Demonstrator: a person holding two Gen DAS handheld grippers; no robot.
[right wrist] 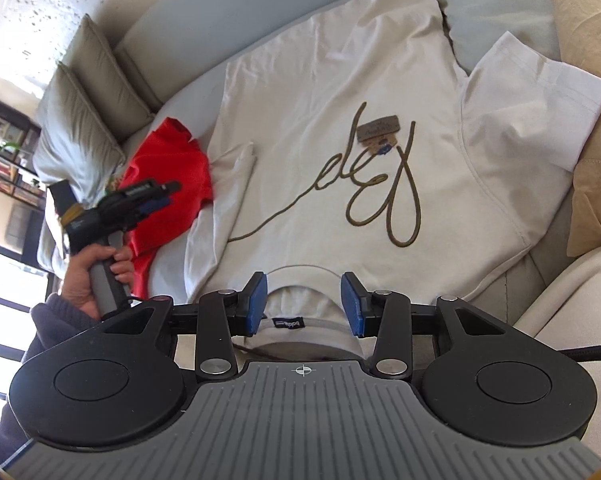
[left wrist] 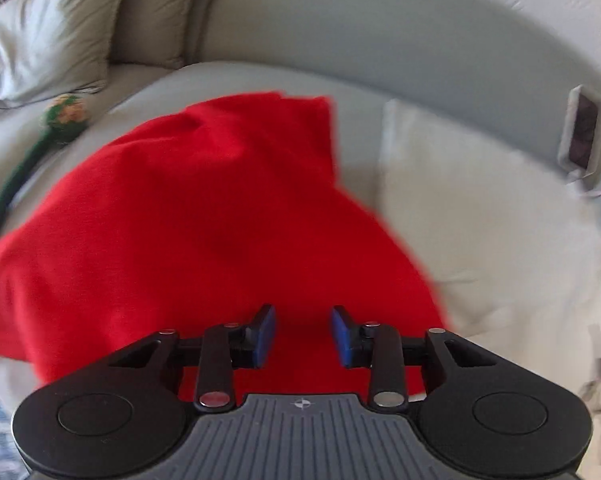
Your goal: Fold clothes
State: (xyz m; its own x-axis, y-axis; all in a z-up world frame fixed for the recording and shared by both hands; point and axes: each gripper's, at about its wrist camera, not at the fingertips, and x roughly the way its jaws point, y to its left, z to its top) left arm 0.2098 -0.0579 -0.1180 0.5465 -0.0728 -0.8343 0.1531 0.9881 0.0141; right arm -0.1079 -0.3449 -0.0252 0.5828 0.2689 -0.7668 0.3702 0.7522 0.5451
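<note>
A cream T-shirt (right wrist: pixel 340 92) with brown script lettering lies spread flat on the sofa seat, its collar nearest me. My right gripper (right wrist: pixel 303 304) is open and empty, its blue pads on either side of the collar. A crumpled red garment (left wrist: pixel 204 216) lies to the left of the T-shirt and also shows in the right wrist view (right wrist: pixel 168 184). My left gripper (left wrist: pixel 303 334) is open and empty just above the red garment; it also shows in the right wrist view (right wrist: pixel 156 196), held by a hand. The cream T-shirt (left wrist: pixel 480 216) shows blurred at the right.
Grey cushions (right wrist: pixel 84 120) stand at the sofa's back left, a tan cushion (right wrist: pixel 592 120) at the right. A green knitted toy (left wrist: pixel 62 118) lies left of the red garment. A phone (left wrist: pixel 582 132) on a cable rests on the sofa back.
</note>
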